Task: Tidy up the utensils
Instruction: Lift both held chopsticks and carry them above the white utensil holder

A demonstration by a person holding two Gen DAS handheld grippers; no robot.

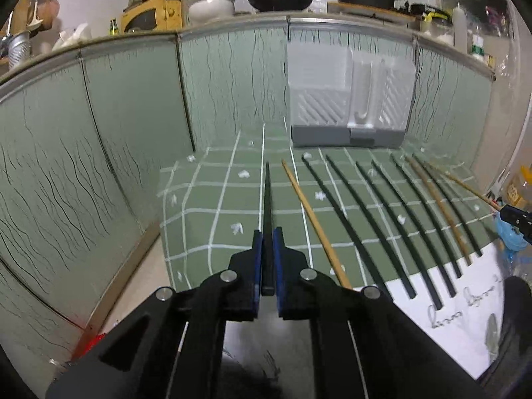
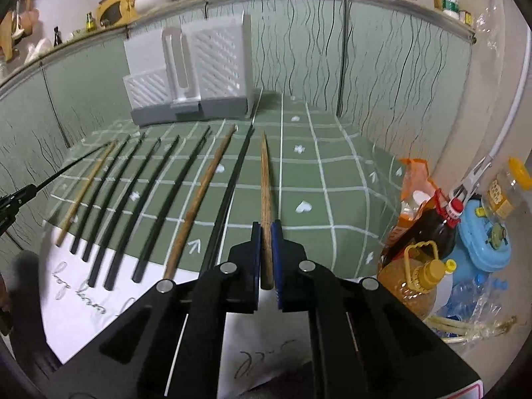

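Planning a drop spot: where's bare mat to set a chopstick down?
Free: the green mat between the left wall panels and the light wooden chopstick; also the mat's right part, bordered by the bottles. Crowded: the row of chopsticks in front of the white holder.

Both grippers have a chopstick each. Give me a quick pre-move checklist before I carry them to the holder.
1. Left gripper shut on black chopstick: ok.
2. Right gripper shut on brown chopstick: ok.
3. Both sticks point forward along the fingers: ok.
4. Holder upright at the back of the mat: ok.
5. Holder slots free: cannot tell.
6. Sticks lifted clear of the mat: cannot tell.
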